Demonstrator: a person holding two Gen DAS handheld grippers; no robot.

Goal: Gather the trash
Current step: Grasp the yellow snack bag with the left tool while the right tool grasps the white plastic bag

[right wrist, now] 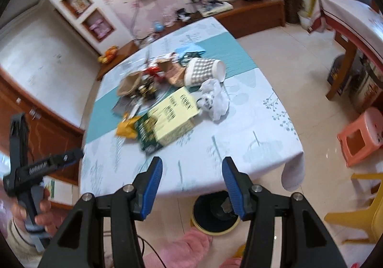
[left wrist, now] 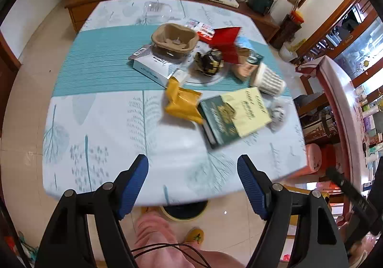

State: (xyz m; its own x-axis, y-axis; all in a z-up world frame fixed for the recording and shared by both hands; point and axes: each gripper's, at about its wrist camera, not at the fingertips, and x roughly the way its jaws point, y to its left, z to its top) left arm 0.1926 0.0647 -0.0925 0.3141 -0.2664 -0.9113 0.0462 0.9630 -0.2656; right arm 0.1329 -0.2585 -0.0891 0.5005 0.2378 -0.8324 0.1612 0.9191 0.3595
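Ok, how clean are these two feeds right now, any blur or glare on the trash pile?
Left wrist view: mild motion smear, worst on the green box; no glare. Right wrist view: heavier smear, the pile and checked cup soft. Both fisheye-bent at the edges.

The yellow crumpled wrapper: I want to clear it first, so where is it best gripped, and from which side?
Probably from above on the yellow wrapper at its raised, folded upper end, toward the white box. That ridge stands up from the tablecloth, whereas its right edge lies against the green box.
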